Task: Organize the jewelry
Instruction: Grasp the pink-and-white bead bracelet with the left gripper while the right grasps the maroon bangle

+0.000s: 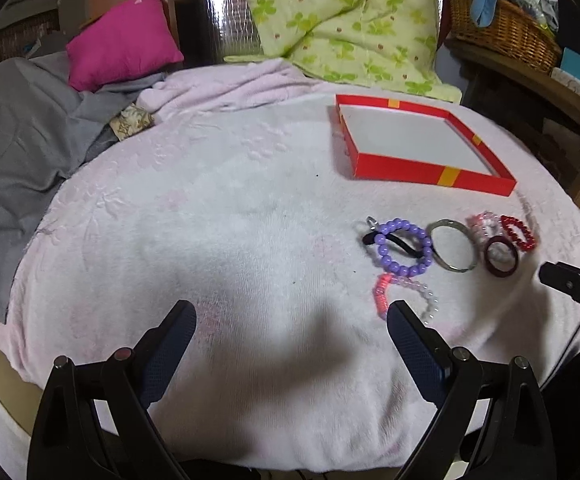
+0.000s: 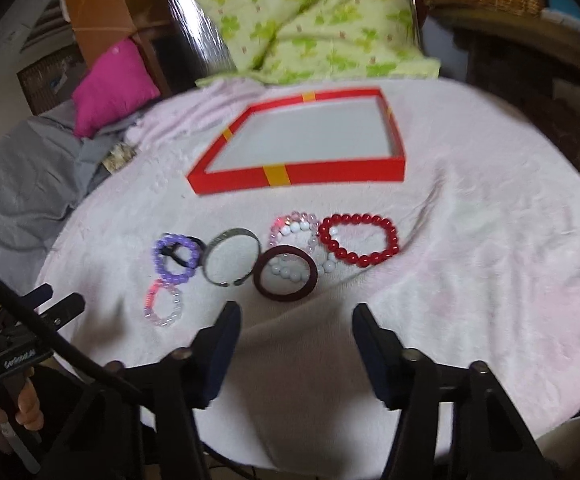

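Several bracelets lie in a row on the pale pink blanket: a purple bead bracelet (image 1: 404, 246) (image 2: 175, 258) over a black hair tie (image 1: 396, 240), a silver bangle (image 1: 452, 245) (image 2: 231, 256), a dark maroon ring (image 1: 501, 257) (image 2: 285, 274), a pink-and-white bead bracelet (image 2: 296, 232), a red bead bracelet (image 1: 518, 233) (image 2: 358, 239) and a clear-and-pink bead bracelet (image 1: 406, 294) (image 2: 161, 304). An open red box (image 1: 422, 146) (image 2: 302, 144) with a white floor lies beyond them. My left gripper (image 1: 292, 314) is open and empty, left of the jewelry. My right gripper (image 2: 296, 316) is open and empty, just short of the maroon ring.
The blanket (image 1: 209, 220) covers a round surface. A grey cloth (image 1: 17, 140) and a magenta cushion (image 1: 123, 40) lie at the back left, a green floral quilt (image 1: 342, 20) behind the box, and a wicker basket (image 1: 502, 28) on a wooden shelf at the right.
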The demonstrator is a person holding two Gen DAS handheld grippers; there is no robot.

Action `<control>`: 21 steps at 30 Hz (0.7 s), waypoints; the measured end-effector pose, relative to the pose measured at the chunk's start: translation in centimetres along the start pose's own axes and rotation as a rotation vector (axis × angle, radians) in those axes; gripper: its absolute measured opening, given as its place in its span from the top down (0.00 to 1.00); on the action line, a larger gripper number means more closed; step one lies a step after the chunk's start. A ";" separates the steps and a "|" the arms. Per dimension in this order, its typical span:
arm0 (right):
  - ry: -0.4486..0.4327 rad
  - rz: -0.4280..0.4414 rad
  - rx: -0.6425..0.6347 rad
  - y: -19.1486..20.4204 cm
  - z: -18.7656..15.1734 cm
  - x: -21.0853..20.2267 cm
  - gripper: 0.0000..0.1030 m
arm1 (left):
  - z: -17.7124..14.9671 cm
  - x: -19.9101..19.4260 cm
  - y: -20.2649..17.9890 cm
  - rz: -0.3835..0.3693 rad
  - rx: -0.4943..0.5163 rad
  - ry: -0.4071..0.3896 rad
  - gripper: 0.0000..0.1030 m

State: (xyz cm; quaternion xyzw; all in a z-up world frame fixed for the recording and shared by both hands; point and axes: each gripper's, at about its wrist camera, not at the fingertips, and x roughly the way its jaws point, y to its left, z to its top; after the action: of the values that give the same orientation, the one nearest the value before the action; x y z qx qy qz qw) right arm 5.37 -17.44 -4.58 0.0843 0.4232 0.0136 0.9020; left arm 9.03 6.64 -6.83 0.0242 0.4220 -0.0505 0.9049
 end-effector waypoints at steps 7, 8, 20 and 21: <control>0.103 0.053 0.103 -1.4 1.7 4.4 0.57 | 0.5 3.0 0.0 -0.062 -0.020 0.044 0.12; 0.105 0.053 0.106 -1.4 1.7 4.6 0.57 | 0.6 3.4 -0.2 -0.081 -0.021 0.059 0.17; 0.062 -0.030 0.075 -1.3 1.5 4.5 0.89 | 1.0 4.7 -3.7 -0.171 0.059 0.083 0.42; 0.056 -0.031 0.073 -1.3 1.4 4.4 0.90 | 1.0 4.8 -4.0 -0.173 0.069 0.081 0.45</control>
State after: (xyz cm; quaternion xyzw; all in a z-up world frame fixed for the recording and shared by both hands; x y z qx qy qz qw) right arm 9.25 -18.52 -7.26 0.1100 0.4500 -0.0133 0.8861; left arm 12.46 2.24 -9.87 0.0207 0.4568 -0.1417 0.8780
